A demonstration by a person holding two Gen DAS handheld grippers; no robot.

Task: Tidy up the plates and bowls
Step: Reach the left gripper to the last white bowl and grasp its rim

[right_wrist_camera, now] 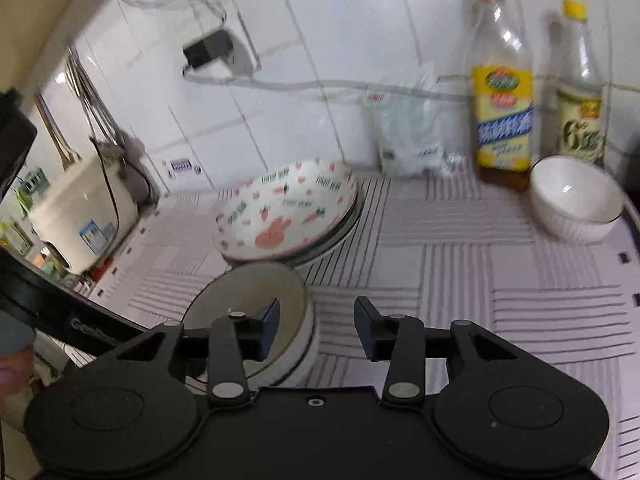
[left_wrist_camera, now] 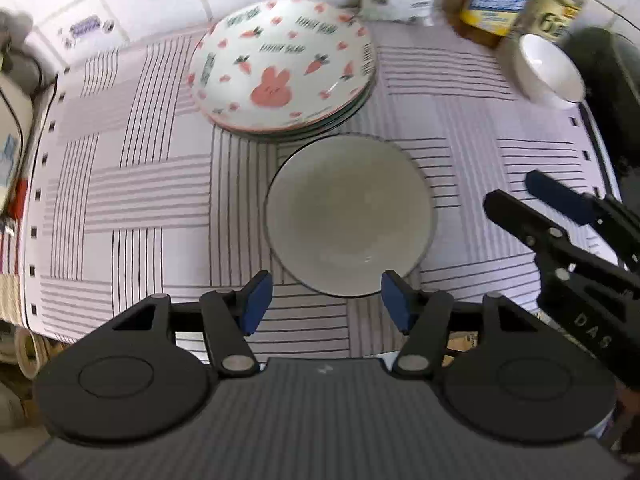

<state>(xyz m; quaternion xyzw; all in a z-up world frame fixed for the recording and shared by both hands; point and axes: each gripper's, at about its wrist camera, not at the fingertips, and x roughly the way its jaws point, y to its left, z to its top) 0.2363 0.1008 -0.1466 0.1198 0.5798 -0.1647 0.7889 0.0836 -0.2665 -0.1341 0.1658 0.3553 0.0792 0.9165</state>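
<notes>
Both grippers stand open and empty: the left gripper (left_wrist_camera: 326,300) hovers with a grey bowl (left_wrist_camera: 349,216) just ahead between its fingers, plates (left_wrist_camera: 282,66) stacked beyond. Right gripper (right_wrist_camera: 316,326) has that bowl ahead-left, its near rim hidden behind a finger (right_wrist_camera: 269,330); a white bowl (right_wrist_camera: 576,200) sits far ahead-right, motion-blurred, before two bottles (right_wrist_camera: 503,92).

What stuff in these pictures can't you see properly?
- Plates under the bunny plate: in both views only their rims peek out, so the count is unclear.
- Bottle labels: the right wrist view is blurry, the left cuts the tops off; words unreadable.
- Grey bowl: in the right wrist view, the right gripper covers its near side.
- Rice cooker: cut off at the left wrist view's edge.
</notes>
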